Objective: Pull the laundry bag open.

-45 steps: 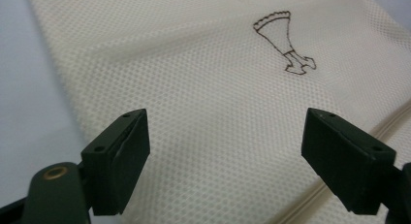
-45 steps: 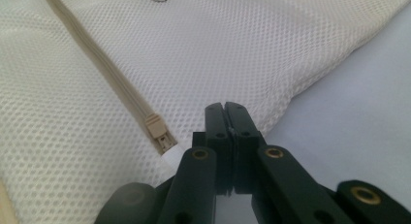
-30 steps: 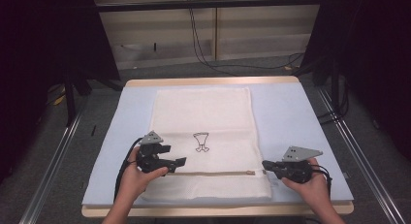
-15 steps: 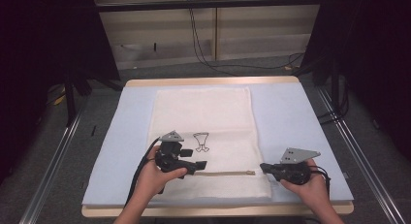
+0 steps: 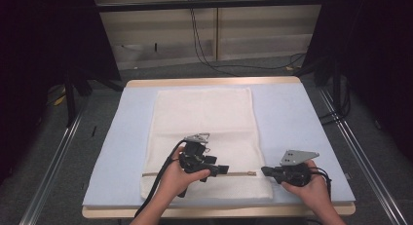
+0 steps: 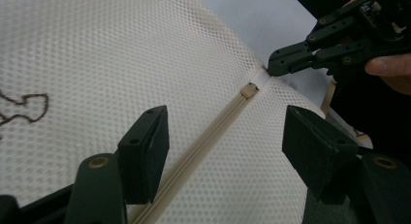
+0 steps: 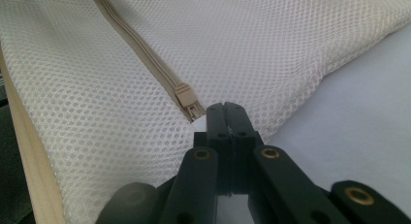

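Near the table's (image 5: 311, 113) front edge, the right gripper (image 7: 224, 112) is pinching the mesh bag's (image 5: 204, 118) corner beside the zipper pull (image 7: 186, 99), anchoring it, while the left gripper (image 6: 225, 136), jaws apart and just been closing, is straddling the zipper (image 6: 203, 141).

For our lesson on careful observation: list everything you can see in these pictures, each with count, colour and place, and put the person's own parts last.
Mesh bag: one, cream, flat on the mat at mid-table.
Zipper: one, beige, across the bag near its front edge; its slider sits at the right end.
Drawn figure: one, dark, on the bag.
Mat: one, pale blue, covering the table.
Table: one, light wood, edge showing around the mat.
Cables: several, black, on the floor behind the table.
Left tool: one, black, jaws apart astride the zipper, closing lately.
Right tool: one, black, shut on the bag's right edge by the slider.
Hands: two, holding the tools.
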A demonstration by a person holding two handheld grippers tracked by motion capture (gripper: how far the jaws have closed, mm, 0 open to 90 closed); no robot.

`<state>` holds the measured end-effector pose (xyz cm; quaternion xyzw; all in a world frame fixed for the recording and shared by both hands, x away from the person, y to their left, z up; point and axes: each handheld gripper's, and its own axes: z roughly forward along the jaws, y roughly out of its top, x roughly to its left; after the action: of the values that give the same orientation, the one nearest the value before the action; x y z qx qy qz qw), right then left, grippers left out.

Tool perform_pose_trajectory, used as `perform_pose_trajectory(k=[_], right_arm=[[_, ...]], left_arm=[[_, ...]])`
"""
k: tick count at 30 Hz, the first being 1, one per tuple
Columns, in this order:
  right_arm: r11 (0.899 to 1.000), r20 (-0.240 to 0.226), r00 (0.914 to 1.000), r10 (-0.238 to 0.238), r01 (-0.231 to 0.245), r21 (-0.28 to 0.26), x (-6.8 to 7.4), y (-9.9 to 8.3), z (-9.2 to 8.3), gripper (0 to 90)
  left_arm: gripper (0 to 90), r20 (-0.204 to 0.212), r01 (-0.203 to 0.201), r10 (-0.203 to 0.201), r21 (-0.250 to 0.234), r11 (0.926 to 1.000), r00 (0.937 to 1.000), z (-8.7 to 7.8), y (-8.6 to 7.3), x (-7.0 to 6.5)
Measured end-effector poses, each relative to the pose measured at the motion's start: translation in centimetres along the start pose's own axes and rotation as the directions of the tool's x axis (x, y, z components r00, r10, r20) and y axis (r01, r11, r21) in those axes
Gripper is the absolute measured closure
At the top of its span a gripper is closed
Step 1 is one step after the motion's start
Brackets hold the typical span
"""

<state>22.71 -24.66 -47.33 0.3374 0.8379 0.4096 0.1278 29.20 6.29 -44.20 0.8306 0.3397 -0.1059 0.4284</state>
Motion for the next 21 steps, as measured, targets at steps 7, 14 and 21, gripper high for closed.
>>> perform_pose_trajectory(k=[7,14,21], right_arm=[[1.0,-0.002,1.0,0.007,-0.007,-0.012,0.0,0.2,-0.1,90.0],[1.0,-0.008,1.0,-0.003,0.003,-0.014,0.1,0.2,-0.1,90.0],[1.0,-0.005,1.0,-0.008,0.008,-0.004,0.2,0.2,0.1,90.0]], left_arm=[[36.9,-0.002,0.014,-0.014,0.025,0.9996,0.9999,2.1,0.3,-0.7],[39.8,-0.017,0.039,-0.038,0.033,0.9987,0.9991,3.4,0.5,-0.9],[44.3,-0.018,0.054,-0.053,0.054,0.9971,0.9984,4.7,0.6,-1.1]])
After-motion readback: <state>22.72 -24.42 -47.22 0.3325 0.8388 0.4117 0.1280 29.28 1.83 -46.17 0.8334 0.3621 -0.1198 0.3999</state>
